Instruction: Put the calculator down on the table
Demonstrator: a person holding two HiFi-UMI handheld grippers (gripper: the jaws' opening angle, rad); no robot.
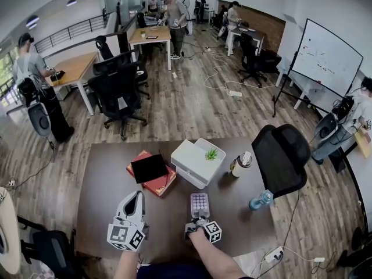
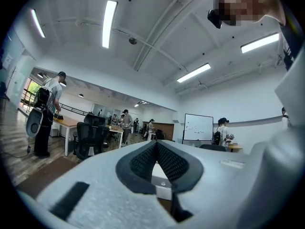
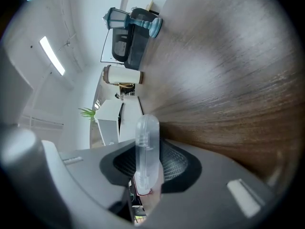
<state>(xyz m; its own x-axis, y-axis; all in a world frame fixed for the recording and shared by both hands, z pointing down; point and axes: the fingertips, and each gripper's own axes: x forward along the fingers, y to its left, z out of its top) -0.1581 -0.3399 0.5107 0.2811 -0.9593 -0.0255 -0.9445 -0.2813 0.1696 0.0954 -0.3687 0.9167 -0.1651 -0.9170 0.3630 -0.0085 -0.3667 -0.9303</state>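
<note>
Right gripper [image 1: 199, 220] is clamping the calculator [image 1: 199, 204] by its near end. In the right gripper view the pads are pressing on the two flat faces and the clear case is showing edge-on between them. I'm reading the calculator as lying roughly flat with keys up, poking forward from the jaws and tilting slightly down toward the table [image 1: 104, 173]. It's sitting low over the bare wood near the front edge, but I can't tell whether the far end is touching yet. Left gripper [image 1: 137, 196] is idling just beside it to the left with its jaws closed together and nothing between them, pointing level across the room. Further out, a red book [image 1: 164, 187] with a black pad [image 1: 149, 168] on top is lying past the left gripper. A white box [image 1: 192, 163] with a small green plant [image 1: 211, 154] is sitting beyond the calculator, with clear wood in between. A cup [image 1: 240, 164] and a blue bottle [image 1: 261, 200] are standing off to the right near the black chair [image 1: 282, 156]. Progress, as I'm judging it: the carry looks about over and the drop spot is open. The release isn't done, since the grip is on and the calculator isn't resting free. What's left is lowering the last bit, opening the jaws and backing the gripper off without dragging it.
</note>
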